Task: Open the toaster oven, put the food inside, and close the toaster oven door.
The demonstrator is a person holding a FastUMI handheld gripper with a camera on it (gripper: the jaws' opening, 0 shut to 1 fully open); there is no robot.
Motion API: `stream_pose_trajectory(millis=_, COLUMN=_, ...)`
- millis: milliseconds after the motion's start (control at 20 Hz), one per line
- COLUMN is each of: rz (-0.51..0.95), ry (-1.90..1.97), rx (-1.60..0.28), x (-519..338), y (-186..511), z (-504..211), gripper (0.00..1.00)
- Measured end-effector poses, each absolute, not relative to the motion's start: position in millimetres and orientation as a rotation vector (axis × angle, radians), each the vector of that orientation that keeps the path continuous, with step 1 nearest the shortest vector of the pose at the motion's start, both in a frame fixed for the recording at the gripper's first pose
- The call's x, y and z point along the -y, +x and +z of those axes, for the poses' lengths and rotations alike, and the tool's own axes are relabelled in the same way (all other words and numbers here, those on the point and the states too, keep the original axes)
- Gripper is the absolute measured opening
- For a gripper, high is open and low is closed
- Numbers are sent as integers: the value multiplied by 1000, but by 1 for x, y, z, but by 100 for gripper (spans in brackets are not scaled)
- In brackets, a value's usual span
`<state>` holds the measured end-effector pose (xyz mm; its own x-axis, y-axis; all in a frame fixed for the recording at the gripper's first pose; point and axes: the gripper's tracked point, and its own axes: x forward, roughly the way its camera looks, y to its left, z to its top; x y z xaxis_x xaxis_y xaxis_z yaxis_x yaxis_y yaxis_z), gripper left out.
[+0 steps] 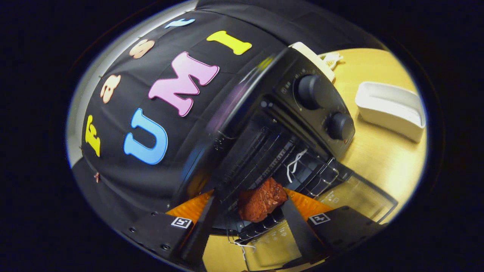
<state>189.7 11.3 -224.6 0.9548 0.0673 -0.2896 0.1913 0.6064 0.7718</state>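
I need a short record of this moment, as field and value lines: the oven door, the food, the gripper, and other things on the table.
oven door: toaster oven is open, its glass door folded down
food: brown piece of meat between the fingers, at the front of the wire rack
gripper: gripper fingers stand on both sides of the meat; whether they press it, I cannot tell
knobs: two dark knobs on the oven's panel
other: white dish on the wooden table beyond the oven

The hand-held gripper point(247, 200) holds the meat point(261, 204) (reddish-brown) over the open toaster oven's point(302, 109) rack point(261, 151).
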Motion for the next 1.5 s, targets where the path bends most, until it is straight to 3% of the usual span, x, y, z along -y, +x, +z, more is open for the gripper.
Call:
stream_pose_trajectory(millis=650, rz=-67, ry=686, rx=-403, x=-5, y=180, z=-216, gripper=98)
stream_pose_trajectory(millis=1100, rz=-201, ry=532, rx=-305, x=29, y=177, z=-195, gripper=98)
stream_pose_trajectory(millis=1500, rz=-112, ry=455, rx=-352, x=15, y=120, z=-188, gripper=98)
